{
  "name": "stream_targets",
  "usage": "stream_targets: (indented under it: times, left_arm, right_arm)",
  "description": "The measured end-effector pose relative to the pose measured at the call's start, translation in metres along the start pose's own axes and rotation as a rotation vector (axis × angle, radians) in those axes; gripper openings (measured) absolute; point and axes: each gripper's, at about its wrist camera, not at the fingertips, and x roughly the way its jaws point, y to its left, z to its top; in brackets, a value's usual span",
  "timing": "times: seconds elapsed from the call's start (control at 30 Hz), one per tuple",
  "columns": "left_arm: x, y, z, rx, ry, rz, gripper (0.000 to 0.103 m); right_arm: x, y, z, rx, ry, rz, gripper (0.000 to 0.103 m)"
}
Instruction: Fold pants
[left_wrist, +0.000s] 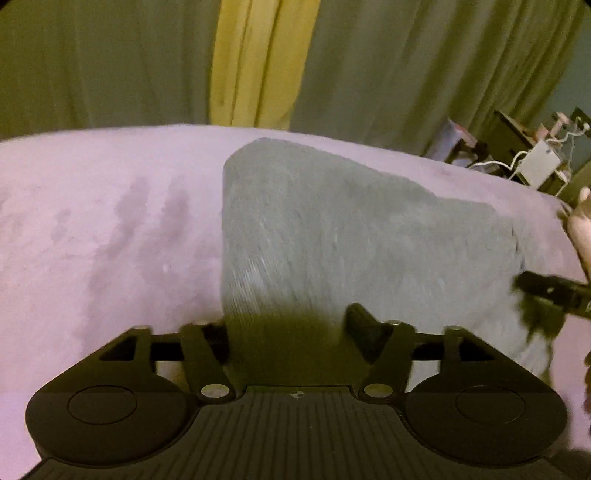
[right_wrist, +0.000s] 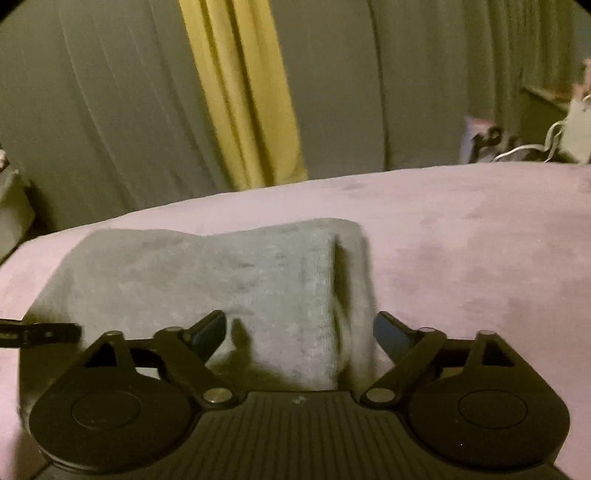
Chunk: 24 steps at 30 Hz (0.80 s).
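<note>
Folded grey pants (left_wrist: 332, 236) are lying on a pink bed (left_wrist: 92, 229). Green curtains (right_wrist: 92, 110) are hanging behind. Both the left tongs (left_wrist: 288, 325) and the right tongs (right_wrist: 299, 332) are standing apart, straddling the fabric's near edge.

Matte black plastic left gripper (left_wrist: 291, 325): ribbed housing, two round discs, silver pivot screws, angled linkage arms. Same build on black right gripper (right_wrist: 299, 332), blue-tinged finger pads (right_wrist: 388, 332). Pale bare skin of hand (left_wrist: 581, 229) above right gripper's tip.

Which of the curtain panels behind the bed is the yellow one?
The narrow panel in the middle, hanging just above the far edge of the bed. It is bright yellow; the wide curtains on either side of it are dull grey-green.
</note>
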Motion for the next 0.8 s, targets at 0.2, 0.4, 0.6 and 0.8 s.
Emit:
stream_targets:
  times: [0.2,0.4,0.6,0.8]
  left_arm:
    - [-0.029,-0.016,-0.042,0.109,-0.014,0.051,0.091]
    - [-0.019,-0.011,-0.052,0.068,0.041,0.060,0.101]
    - [-0.045,0.013,-0.058,-0.064,0.057,0.158,0.100]
    - [-0.059,-0.020,-0.097,0.046,0.191,0.269,0.100]
  right_arm:
    - [-0.026,0.009,-0.034,-0.058,-0.059,-0.061,0.097]
    - [-0.002,0.022,-0.035,-0.098,-0.001,-0.112,0.098]
    - [-0.030,0.051,-0.037,-0.175,-0.079,-0.151,0.098]
    - [-0.075,0.073,-0.083,-0.259,-0.047,-0.108,0.099]
